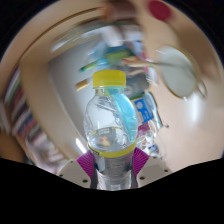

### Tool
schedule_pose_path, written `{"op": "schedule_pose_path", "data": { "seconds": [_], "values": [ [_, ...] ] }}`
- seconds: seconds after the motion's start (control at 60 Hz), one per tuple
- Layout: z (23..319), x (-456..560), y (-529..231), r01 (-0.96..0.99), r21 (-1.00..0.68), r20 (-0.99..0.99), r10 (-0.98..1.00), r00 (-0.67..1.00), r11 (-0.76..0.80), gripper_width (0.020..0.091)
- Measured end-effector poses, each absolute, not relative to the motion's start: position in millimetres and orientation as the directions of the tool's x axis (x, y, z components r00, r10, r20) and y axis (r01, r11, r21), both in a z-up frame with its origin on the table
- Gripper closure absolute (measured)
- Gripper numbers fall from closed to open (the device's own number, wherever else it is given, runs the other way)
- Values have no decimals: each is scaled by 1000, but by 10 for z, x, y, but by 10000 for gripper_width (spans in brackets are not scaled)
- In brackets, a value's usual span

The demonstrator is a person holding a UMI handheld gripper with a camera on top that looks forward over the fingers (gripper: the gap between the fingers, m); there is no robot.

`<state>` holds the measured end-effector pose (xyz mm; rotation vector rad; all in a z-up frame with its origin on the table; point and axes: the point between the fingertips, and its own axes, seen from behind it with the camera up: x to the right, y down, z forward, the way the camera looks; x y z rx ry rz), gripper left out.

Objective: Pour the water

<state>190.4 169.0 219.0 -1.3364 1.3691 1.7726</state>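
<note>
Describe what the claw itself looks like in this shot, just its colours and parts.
Little of the claw shows. Its two fingers carry purple-magenta pads on their inner faces, one at each side. Between and below them sits a dark grey to black body. No cables, markings, sleeve or hand are visible.

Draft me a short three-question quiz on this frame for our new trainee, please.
1. True or false: the bottle has its yellow cap on.
2. Where is the bottle relative to the gripper?
A. between its fingers
B. far beyond them
C. lying flat beside them
3. Fill in: the liquid inside the bottle looks ____.

Key:
1. True. The cap is on, so nothing can be poured yet.
2. A. The bottle is upright between the pink pads, which appear to press on it.
3. Clear, like water.
</note>
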Motion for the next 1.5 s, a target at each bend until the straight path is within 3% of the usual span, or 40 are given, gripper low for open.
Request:
{"op": "schedule_pose_path", "data": {
  "seconds": [0.083,0.183,0.267,0.333,0.383,0.433,0.583,0.667,0.917,1.05,1.233,1.333,1.367,1.45,1.5],
  "values": [
    [2760,1984,1564,-905,-78,-997,30,72,-418,637],
    [3662,2594,1550,-777,-583,-811,221,541,-237,636],
    [4221,3361,1566,-585,-811,-577,181,797,-10,634],
    [4293,3980,1607,-371,-922,-369,39,929,113,629],
    [4151,4401,1652,-220,-965,-233,-82,969,140,623],
    [3805,4760,1677,-106,-987,-126,-180,976,118,618],
    [2124,5182,1755,-11,-992,22,-253,967,-129,589],
    [1466,5134,1742,-17,-978,31,-225,974,-206,562],
    [614,5148,1674,11,-957,78,-219,973,-291,523],
    [622,5205,1672,-74,-973,-21,-231,973,-220,532],
    [617,5194,1678,-67,-973,-15,-225,974,-222,530],
    [598,5199,1654,-78,-967,-21,-231,973,-241,496],
    [548,5196,1631,-83,-957,-16,-235,972,-278,461],
    [450,5200,1505,-134,-917,-33,-264,964,-375,245],
    [526,5139,1415,-165,-911,-66,-262,963,-378,264]
  ]
}}
